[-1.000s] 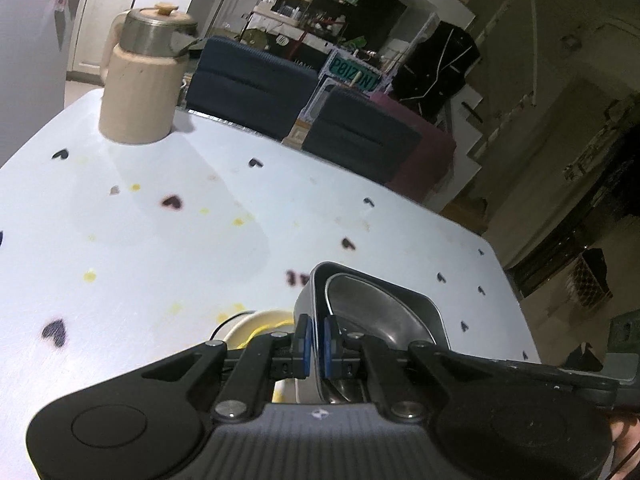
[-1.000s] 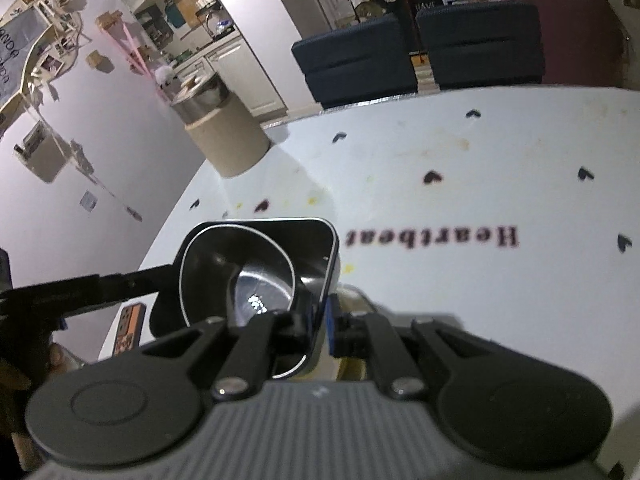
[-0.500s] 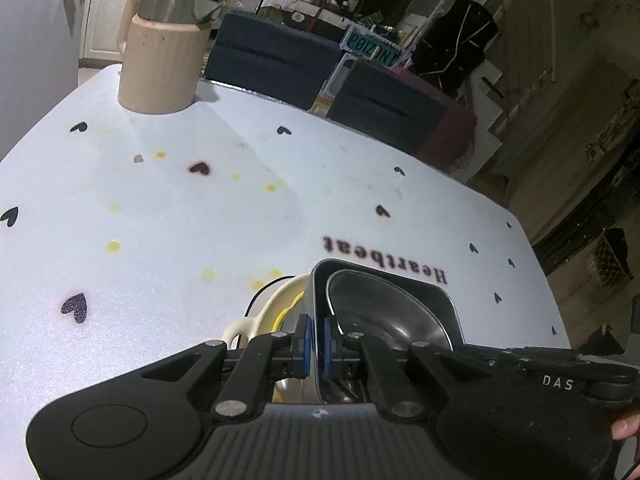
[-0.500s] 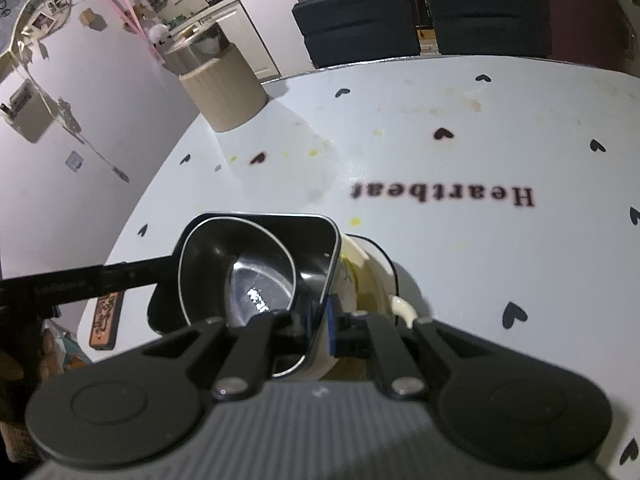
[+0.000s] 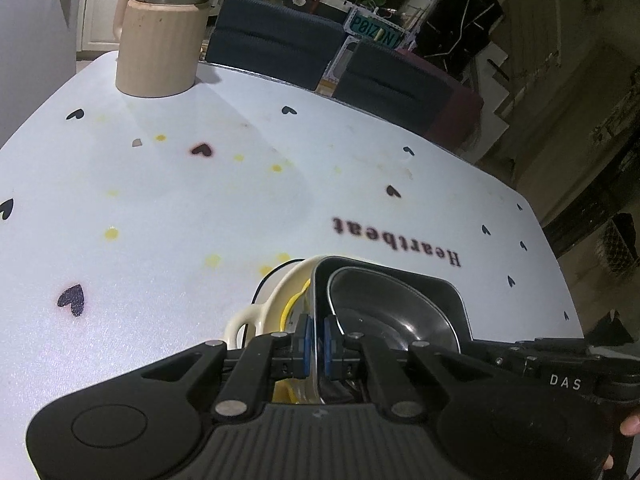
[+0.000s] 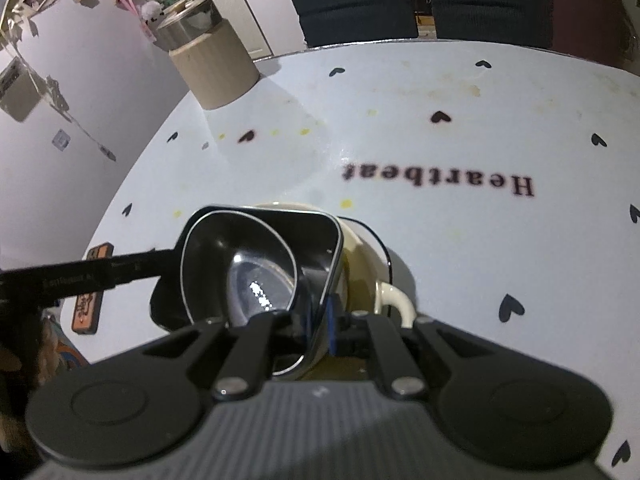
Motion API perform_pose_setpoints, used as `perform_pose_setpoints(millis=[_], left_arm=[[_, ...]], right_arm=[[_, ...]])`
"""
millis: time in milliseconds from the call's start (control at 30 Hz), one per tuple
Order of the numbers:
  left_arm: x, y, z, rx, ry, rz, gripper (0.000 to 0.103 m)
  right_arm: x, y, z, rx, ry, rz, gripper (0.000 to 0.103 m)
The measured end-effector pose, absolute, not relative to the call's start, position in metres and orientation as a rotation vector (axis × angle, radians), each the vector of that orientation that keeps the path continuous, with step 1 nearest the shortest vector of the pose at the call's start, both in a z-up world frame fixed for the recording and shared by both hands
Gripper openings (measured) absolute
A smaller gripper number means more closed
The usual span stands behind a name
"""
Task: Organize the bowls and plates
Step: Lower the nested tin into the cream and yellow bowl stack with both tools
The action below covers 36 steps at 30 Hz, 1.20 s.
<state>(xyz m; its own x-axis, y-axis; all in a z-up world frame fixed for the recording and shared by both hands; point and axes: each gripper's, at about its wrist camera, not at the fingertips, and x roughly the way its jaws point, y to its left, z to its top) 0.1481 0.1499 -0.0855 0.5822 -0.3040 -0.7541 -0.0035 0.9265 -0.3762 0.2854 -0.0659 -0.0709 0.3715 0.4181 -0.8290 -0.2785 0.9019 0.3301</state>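
Both jaws clamped on opposite rims of rounded-square steel tray (image 5: 432, 292) with oval steel bowl (image 6: 244, 264) nested inside, left gripper (image 5: 316, 340) and right gripper (image 6: 320, 330) poised over cream handled ceramic dish (image 5: 272, 304) on heart-print table (image 5: 160, 200); lower level, release together.

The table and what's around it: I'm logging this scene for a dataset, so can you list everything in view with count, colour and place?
metal tray: one, dark steel, held over the cream dish, gripped on two opposite sides
metal bowl: one, steel, inside the tray
cream dish: one, cream with handles, on the table under the tray
jug: one, beige with a metal lid, far left of the table
table: one, white with hearts and the word Heartbeat
chairs: two, dark blue, behind the table
orange item: one, at the table's left edge
left gripper: black, shut on the tray's rim
right gripper: black, shut on the tray's rim
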Motion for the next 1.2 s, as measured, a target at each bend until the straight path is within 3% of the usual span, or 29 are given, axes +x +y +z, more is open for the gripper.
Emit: perform_pose_setpoints(millis=[1000, 1133, 1200], left_arm=[[0.1488, 0.1481, -0.0910, -0.346, 0.953, -0.182, 0.006], [0.1486, 0.1494, -0.0904, -0.339, 0.956, -0.166, 0.018], [0.1484, 0.1503, -0.0908, -0.340, 0.958, -0.166, 0.019]], right_arm=[[0.2889, -0.0596, -0.0743, 0.124, 1.124, 0.451, 0.013], [0.2893, -0.0596, -0.0745, 0.124, 1.129, 0.450, 0.015], [0.2899, -0.0608, -0.0738, 0.128, 1.129, 0.439, 0.021]])
